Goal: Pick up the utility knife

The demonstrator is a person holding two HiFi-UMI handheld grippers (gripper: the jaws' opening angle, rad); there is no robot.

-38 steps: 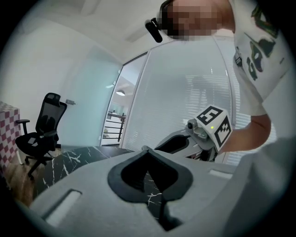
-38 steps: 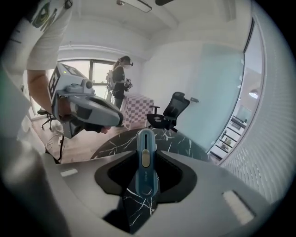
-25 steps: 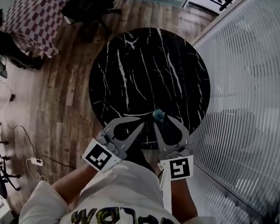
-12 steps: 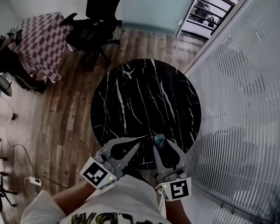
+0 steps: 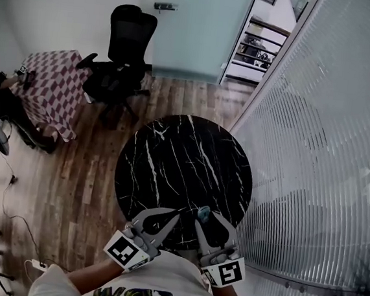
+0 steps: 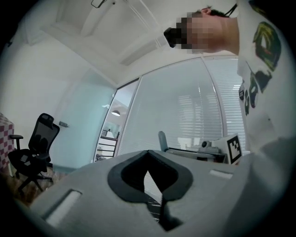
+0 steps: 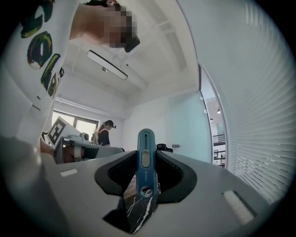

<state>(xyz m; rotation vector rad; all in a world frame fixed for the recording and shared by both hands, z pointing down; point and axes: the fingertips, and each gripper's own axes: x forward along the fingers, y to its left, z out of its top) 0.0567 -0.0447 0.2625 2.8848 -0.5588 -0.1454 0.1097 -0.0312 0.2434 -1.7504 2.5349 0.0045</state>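
Lifted well clear since a second ago: left gripper [image 5: 173, 214] and right gripper [image 5: 206, 216], side by side and now held above the near edge of the round black marble worktop [image 5: 184, 157], which sits smaller and lower in the head view. Carried up with the right one: utility knife [image 7: 145, 162], off the worktop. Clamped on the knife at the right fingers [image 7: 175, 178], with the blue body upright between the dark pads, the slider facing the camera, the top end poking past the fingertips and the lower end hanging in the gap with marble showing underneath. Closed tip to tip on nothing at the left fingers [image 6: 124, 175]. Looks like pick-up essentially done. Cannot tell whether the blade is out. Could go wrong from here: slipping down or pivoting in the pads, since only the narrow sides of a smooth body are pinched and a fair length hangs below the hold; any easing of the squeeze or a quick wrist roll would do it. Could also get knocked loose by the left gripper, sitting just beside it. Dropped now, would likely land at the worktop's near edge or bounce off toward the wooden floor [image 5: 78, 179] and the person's legs.
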